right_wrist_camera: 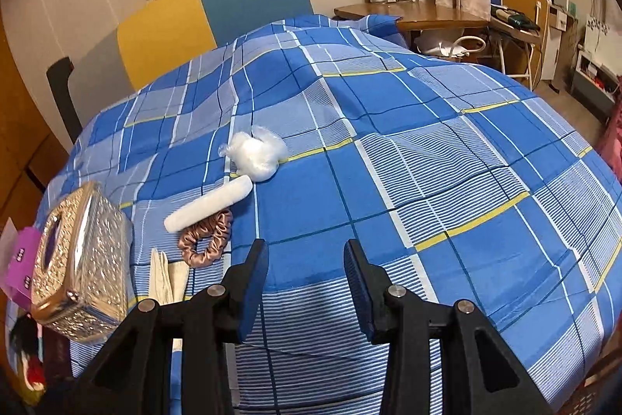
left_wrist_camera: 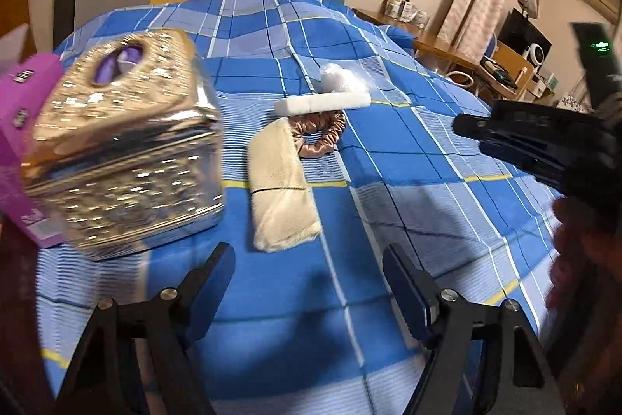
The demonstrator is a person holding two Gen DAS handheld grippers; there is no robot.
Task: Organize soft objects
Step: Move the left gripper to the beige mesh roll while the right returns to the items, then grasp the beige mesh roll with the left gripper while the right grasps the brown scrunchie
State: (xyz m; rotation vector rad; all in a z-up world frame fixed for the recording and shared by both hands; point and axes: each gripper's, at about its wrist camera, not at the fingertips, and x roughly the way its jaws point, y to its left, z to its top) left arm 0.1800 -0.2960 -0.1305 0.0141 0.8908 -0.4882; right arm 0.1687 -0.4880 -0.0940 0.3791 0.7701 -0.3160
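Bed [right_wrist_camera: 388, 181], blue plaid cover: soft items grouped near its left side, beside a shiny embossed tissue box [left_wrist_camera: 124, 158].

Beige folded cloth [left_wrist_camera: 278, 189]: plush, limp, likely light; will sag if lifted by one end. Long axis runs from the near edge away toward the headboard, slightly curved. Best hold judged to be across the folded middle.

Brown satin scrunchie [right_wrist_camera: 206, 240]: ring lying flat, touching the cloth's far end and the white roll. Slippery fabric; pinch through the gathered band.

White roll [right_wrist_camera: 208, 207]: soft cylinder, long axis lying crosswise, one end toward the tissue box, the other toward the bag. Grip around its middle.

Clear bag of white fluff [right_wrist_camera: 254, 154]: just beyond the roll; crinkly, very light, compressible.

Left gripper [left_wrist_camera: 309, 292]: released, nothing between its fingers, poised over bare cover just short of the cloth.

Right gripper [right_wrist_camera: 307, 282]: partly parted, empty, above bare cover, right of the items.
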